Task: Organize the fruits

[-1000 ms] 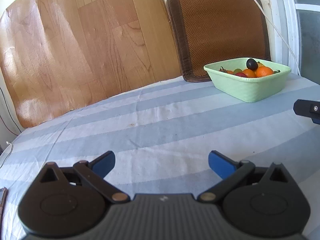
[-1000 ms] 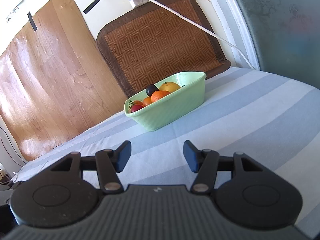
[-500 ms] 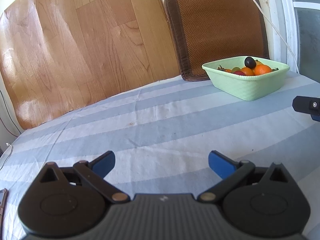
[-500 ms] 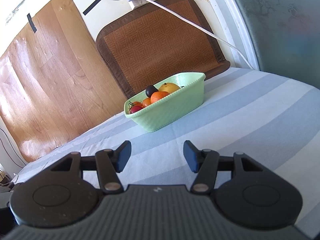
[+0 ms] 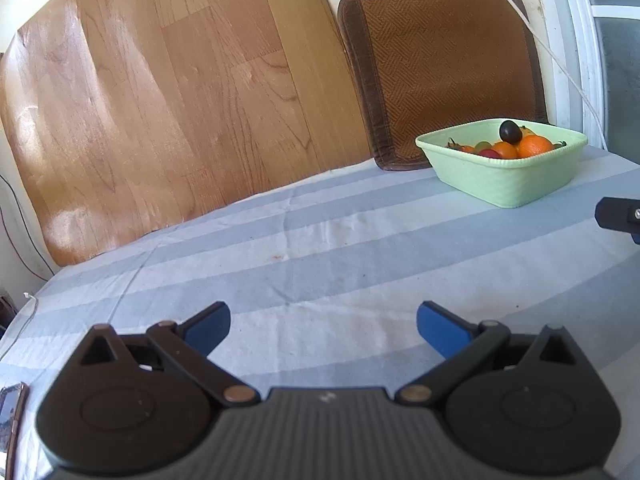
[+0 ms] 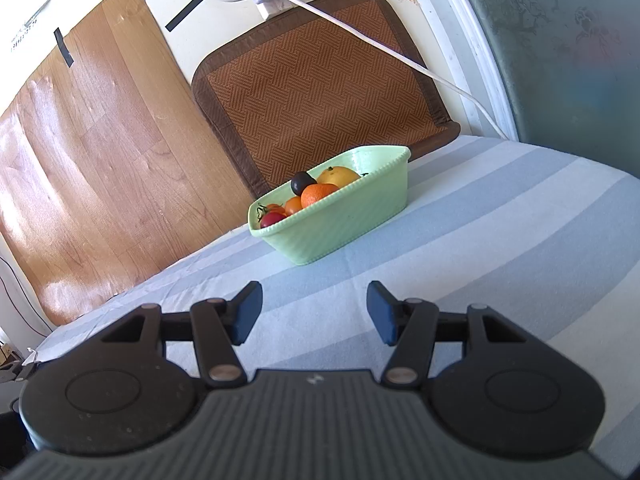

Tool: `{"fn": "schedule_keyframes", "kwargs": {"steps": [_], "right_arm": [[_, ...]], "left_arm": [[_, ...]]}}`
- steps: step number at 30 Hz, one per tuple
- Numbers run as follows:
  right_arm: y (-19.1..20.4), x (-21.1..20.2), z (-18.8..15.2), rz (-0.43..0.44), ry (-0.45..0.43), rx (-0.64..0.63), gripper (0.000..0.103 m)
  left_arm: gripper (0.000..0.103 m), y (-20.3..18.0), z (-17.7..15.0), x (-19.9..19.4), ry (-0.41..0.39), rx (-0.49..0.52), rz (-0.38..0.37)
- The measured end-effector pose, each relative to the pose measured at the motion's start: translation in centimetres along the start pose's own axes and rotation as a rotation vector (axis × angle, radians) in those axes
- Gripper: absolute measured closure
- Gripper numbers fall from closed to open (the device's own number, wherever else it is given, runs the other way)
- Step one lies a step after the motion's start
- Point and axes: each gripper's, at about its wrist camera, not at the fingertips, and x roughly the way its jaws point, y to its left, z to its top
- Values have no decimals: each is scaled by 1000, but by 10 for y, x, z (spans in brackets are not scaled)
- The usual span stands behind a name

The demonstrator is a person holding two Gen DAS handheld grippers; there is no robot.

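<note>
Nearest in each wrist view, both claws hang empty above the striped cloth (image 5: pixel 320 248): the left gripper (image 5: pixel 323 328) has its blue fingers spread wide, and the right gripper (image 6: pixel 314 312) stands open too, somewhat narrower. Beyond them nothing lies on the cloth between the fingers and the green bowl (image 6: pixel 344 224), which sits near the far edge of the table, off to the right in the left view and almost straight ahead in the right view. Its long axis runs slantwise, one short end toward the wooden board (image 5: pixel 168 100), the other toward the woven mat (image 6: pixel 320 88) leaning against the wall just behind it. Inside, the fruit is heaped above the rim: a dark plum (image 6: pixel 302 183) on top, an orange (image 6: pixel 318 194), a yellowish fruit (image 6: pixel 338 176) behind and a red one (image 6: pixel 272 219) at the low end. A white cable (image 6: pixel 380 46) crosses the mat.
</note>
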Motion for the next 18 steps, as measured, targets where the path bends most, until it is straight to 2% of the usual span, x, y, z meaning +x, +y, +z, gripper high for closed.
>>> {"fn": "schedule_keyframes", "kwargs": {"steps": [11, 18], "right_arm": [[0, 0, 0, 0, -2, 1, 43], [0, 0, 1, 4, -4, 3, 43]], "left_arm": [[0, 2, 2, -4, -39, 15, 40], [0, 2, 2, -3, -31, 18, 49]]}}
